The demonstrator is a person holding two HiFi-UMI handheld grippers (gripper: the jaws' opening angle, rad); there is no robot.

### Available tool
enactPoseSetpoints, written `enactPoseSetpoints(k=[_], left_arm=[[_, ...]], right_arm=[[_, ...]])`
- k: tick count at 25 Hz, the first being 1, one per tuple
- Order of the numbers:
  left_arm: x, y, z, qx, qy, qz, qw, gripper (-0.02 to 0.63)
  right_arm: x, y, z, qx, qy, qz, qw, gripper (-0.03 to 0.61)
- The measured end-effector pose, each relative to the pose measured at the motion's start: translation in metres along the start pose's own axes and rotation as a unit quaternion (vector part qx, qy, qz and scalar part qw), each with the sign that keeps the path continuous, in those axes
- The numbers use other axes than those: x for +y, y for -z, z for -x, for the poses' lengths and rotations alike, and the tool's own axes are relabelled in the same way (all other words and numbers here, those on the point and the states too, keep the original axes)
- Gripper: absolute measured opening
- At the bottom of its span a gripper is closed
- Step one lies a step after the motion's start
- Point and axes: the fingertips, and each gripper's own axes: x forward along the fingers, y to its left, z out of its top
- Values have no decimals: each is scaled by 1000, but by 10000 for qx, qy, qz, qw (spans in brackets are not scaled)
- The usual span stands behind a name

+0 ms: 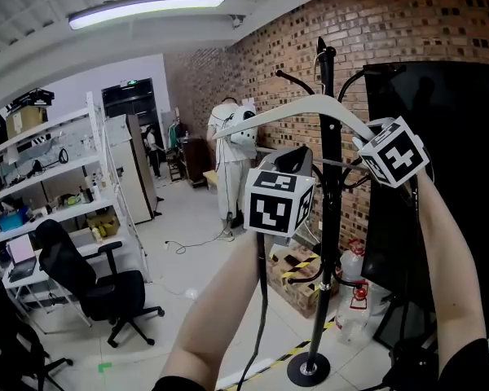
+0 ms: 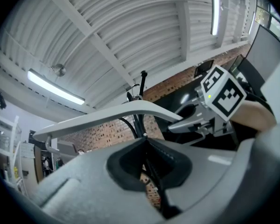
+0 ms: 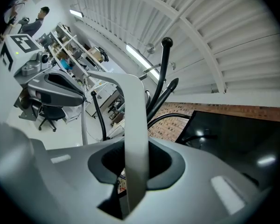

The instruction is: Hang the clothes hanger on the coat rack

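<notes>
White clothes hanger (image 1: pixel 287 107) is held high, long axis left-right and roughly level, crossing the coat rack (image 1: pixel 331 218) pole just below its top hooks. Right gripper (image 3: pixel 136 169) fingers are clamped on the hanger's right arm. Left gripper (image 2: pixel 145 141) fingers are closed together under its middle, nothing seen between; brick wall (image 1: pixel 391 31) stands behind.

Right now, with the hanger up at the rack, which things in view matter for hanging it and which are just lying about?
Job in hand: clothes hanger; coat rack; right gripper, shut on the hanger; left gripper, jaws together, close to it.
Lying about: office chair; shelves; cardboard box by the rack's base; cable on the floor.
</notes>
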Motion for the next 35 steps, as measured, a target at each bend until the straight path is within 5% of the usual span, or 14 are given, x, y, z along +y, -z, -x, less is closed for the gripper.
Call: enactPoseSetpoints(k=[11, 35], left_arm=[[-1, 45, -3, 261, 25, 86, 9996, 5], [0, 71, -7, 338, 88, -13, 9994, 5]], right_arm=[[21, 37, -7, 245, -38, -417, 9988, 92], [41, 69, -39, 418, -203, -1122, 9926, 92]])
